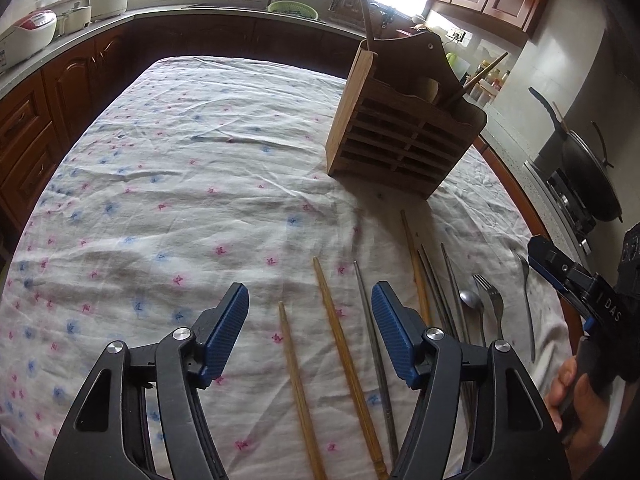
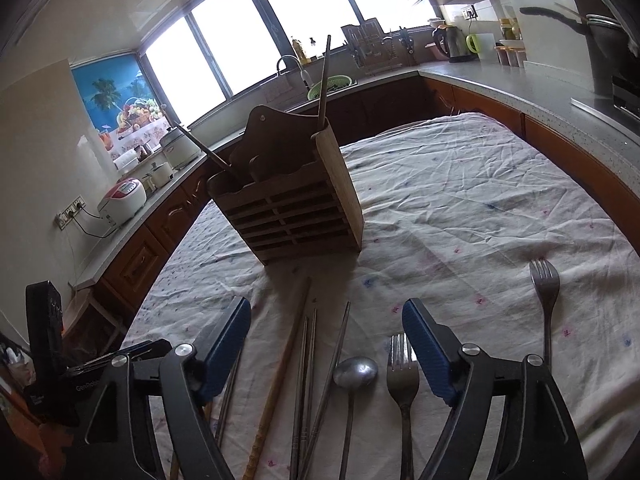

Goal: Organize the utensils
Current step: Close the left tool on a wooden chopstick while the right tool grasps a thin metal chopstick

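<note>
A slatted wooden utensil holder (image 1: 400, 128) (image 2: 296, 208) stands on the flowered tablecloth (image 1: 180, 160), with a few sticks in it. My left gripper (image 1: 310, 294) hangs open above two wooden chopsticks (image 1: 344, 344) and a metal chopstick (image 1: 372, 328); its pads touch none of them. My right gripper (image 2: 326, 306) is open over metal chopsticks (image 2: 310, 344), a wooden chopstick (image 2: 288, 352) and a spoon (image 2: 356, 372). A fork (image 2: 402, 376) lies by its right finger, and a second fork (image 2: 545, 280) lies farther right. The right gripper (image 1: 540, 248) also shows at the right edge of the left wrist view.
A person's hand (image 1: 572, 392) holds the right gripper's handle. Dark wooden cabinets and a grey counter ring the table. A black wok (image 1: 588, 176) sits on the stove to the right, a rice cooker (image 1: 28, 32) at the left, and a sink with a green colander (image 1: 292, 8) at the back.
</note>
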Motion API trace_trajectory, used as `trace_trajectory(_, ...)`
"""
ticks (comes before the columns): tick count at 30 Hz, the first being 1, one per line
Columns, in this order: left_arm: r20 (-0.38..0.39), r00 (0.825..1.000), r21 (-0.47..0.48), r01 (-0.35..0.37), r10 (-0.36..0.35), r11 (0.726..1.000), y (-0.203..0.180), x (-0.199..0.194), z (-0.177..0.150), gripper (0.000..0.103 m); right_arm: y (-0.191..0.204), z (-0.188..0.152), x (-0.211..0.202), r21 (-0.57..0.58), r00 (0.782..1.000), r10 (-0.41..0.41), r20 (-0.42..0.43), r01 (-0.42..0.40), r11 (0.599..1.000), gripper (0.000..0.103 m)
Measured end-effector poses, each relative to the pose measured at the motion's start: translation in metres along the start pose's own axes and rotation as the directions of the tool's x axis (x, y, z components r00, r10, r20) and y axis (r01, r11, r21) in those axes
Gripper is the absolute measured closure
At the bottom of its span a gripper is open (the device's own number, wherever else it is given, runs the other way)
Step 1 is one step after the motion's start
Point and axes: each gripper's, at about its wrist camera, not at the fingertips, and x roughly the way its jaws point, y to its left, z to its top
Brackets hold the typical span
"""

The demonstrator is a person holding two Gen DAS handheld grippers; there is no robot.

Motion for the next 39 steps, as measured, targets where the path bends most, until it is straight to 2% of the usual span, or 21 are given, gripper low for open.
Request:
trace_trajectory(5,-0.057,0.998,0.034,-0.004,0.005,0.999,-0.008,0.019,0.006,0.052,0.004,0.004,0.027,-0.026,0.998,-0.022,-0.064,0.021,0.999,0.044)
trace_trajectory(6,-0.068,0.998,0.038,-0.004,0.007,0.999,-0.009,0.023,0.007,0.055,0.004,0.003,0.033,-0.03,0.996,-0.028,-0.079,0.026,0.999,0.051)
trace_trajectory(13,-0.13,0.991,0.033,-0.02,0.024,0.999,-0.009,0.048,0.014,0.061,0.001,0.0,0.07,-0.065,0.983,-0.081,-0.166,0.071,0.995,0.072)
trace_trajectory(16,-0.162,0.986,0.027,-0.031,0.035,0.999,-0.007,0.06,0.014,0.072,0.001,-0.002,0.081,-0.085,0.975,-0.108,-0.191,0.094,0.992,0.077)
trace_trajectory(20,-0.16,0.986,0.04,-0.038,0.044,0.998,-0.01,0.063,0.016,0.076,0.0,-0.007,0.095,-0.113,0.963,-0.141,-0.229,0.118,0.987,0.083)
trace_trajectory(23,-0.16,0.986,0.068,-0.047,0.058,0.997,-0.016,0.065,0.016,0.079,0.008,-0.006,0.098,-0.175,0.957,-0.177,-0.231,0.138,0.975,0.083)
trace_trajectory(26,-0.158,0.984,0.108,-0.06,0.077,0.992,-0.025,0.069,0.014,0.095,0.016,-0.009,0.1,-0.242,0.951,-0.213,-0.226,0.157,0.958,0.083)
trace_trajectory(28,-0.151,0.986,0.124,-0.059,0.078,0.991,-0.028,0.071,0.014,0.095,0.017,-0.01,0.101,-0.264,0.95,-0.226,-0.215,0.166,0.95,0.087)
trace_trajectory(29,-0.148,0.986,0.125,-0.058,0.077,0.99,-0.029,0.071,0.014,0.096,0.016,-0.01,0.101,-0.26,0.951,-0.224,-0.214,0.166,0.951,0.089)
trace_trajectory(30,-0.147,0.987,0.122,-0.054,0.072,0.991,-0.028,0.071,0.015,0.097,0.014,-0.01,0.1,-0.25,0.951,-0.219,-0.216,0.163,0.954,0.096)
trace_trajectory(34,-0.153,0.988,0.079,-0.007,0.019,0.997,-0.025,0.068,0.015,0.099,0.005,-0.006,0.096,-0.185,0.96,-0.159,-0.232,0.117,0.976,0.098)
trace_trajectory(39,-0.114,0.993,0.05,0.04,-0.034,0.998,-0.023,0.047,0.017,0.099,0.001,0.003,0.079,-0.094,0.976,-0.063,-0.21,0.044,0.995,0.099)
